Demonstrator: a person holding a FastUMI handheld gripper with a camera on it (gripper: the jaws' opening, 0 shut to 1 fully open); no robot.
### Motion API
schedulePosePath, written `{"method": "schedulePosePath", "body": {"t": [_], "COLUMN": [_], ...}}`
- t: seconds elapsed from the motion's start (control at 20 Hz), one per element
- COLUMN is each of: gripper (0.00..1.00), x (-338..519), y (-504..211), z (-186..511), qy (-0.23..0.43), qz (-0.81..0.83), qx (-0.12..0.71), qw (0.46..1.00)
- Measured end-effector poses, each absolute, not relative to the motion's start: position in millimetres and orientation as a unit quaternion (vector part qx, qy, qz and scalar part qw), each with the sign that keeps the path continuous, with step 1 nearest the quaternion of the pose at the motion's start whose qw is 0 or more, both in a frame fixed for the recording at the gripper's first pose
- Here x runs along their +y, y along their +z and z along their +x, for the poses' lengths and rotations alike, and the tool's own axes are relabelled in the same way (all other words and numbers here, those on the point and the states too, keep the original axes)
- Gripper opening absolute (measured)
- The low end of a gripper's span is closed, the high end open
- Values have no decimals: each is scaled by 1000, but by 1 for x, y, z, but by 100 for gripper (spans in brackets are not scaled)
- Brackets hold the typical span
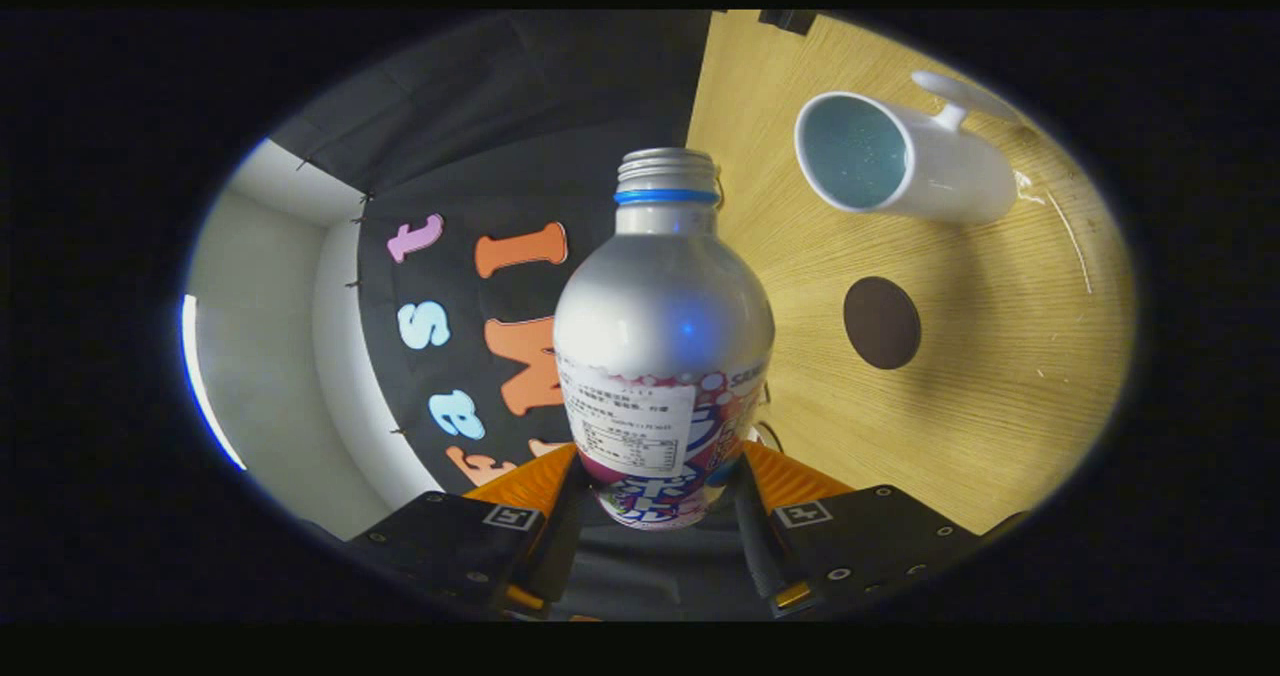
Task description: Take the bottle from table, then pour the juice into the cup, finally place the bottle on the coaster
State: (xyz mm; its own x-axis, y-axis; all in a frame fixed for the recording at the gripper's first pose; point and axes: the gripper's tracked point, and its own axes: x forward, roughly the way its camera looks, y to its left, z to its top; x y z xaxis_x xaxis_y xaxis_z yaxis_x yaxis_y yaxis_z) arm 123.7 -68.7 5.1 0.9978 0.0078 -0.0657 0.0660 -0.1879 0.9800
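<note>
The uncapped aluminium bottle (662, 336) was clamped in the gripper (655, 501), tilted sideways; its mouth needed bringing over the white mug (900, 161).

Nothing legible anywhere. On the bottle (663, 356), low in the centre of the frame, a white sticker (630, 424) with rows of fine print, too small to make out. Beside and below it, a coloured printed band (722, 426) with large characters, partly hidden by the jaws pressed on either side. One square black-and-white marker tag (512, 517) atop each jaw, no letters.
</note>
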Motion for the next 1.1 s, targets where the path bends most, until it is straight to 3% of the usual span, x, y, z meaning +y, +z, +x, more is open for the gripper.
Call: {"method": "schedulePosePath", "body": {"t": [1.1], "gripper": [72], "x": [-77], "y": [10], "z": [135], "qy": [-46], "qz": [820], "qx": [29], "qw": [570]}}
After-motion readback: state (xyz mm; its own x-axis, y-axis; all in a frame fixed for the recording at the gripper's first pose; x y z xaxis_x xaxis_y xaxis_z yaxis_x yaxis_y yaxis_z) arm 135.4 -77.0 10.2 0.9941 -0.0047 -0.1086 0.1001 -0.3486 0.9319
